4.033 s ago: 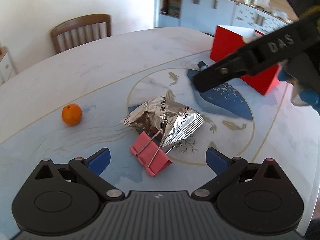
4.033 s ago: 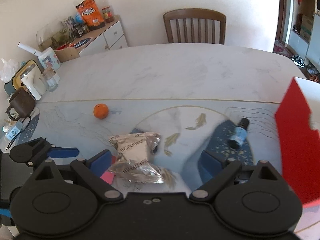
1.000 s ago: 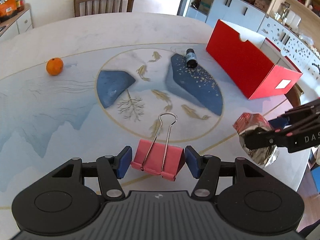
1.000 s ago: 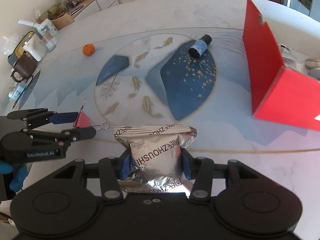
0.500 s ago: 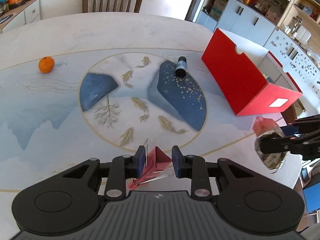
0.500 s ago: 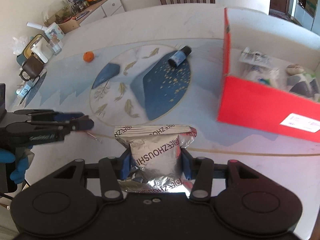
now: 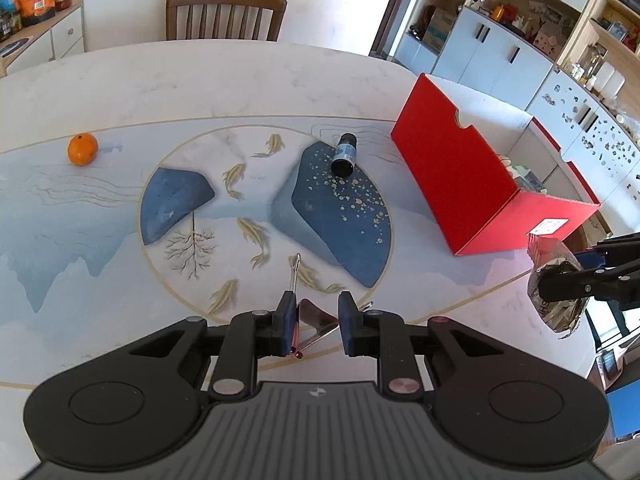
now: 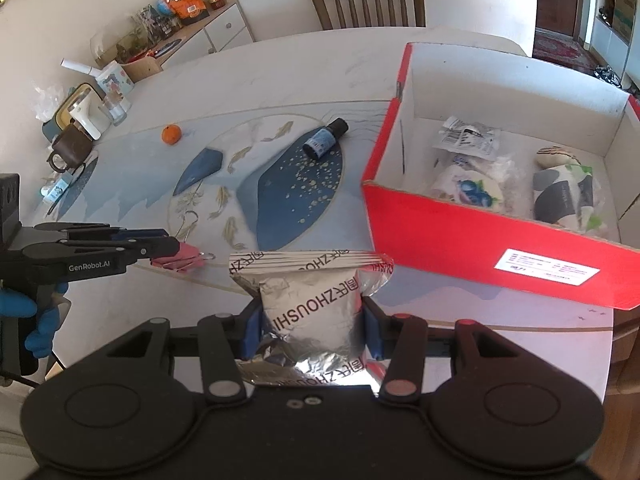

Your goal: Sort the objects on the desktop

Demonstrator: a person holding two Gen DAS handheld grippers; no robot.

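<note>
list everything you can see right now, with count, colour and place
table: 1, pale marble with blue fish art, under everything
box: 1, red outside, white inside, right side of table, open
packets: several, mixed colours, inside the box
bottle: 1, blue with black cap, lying left of the box
orange: 1, orange, far left on table
chair: 1, brown, behind table
mug: 1, brown, table's left edge
foil bag: 1, silver, held in right claw
clip: 1, pink, held in left claw
left claw: shut on the clip
right claw: shut on the foil bag
glove: 1, blue, gripping left claw's handle
</note>
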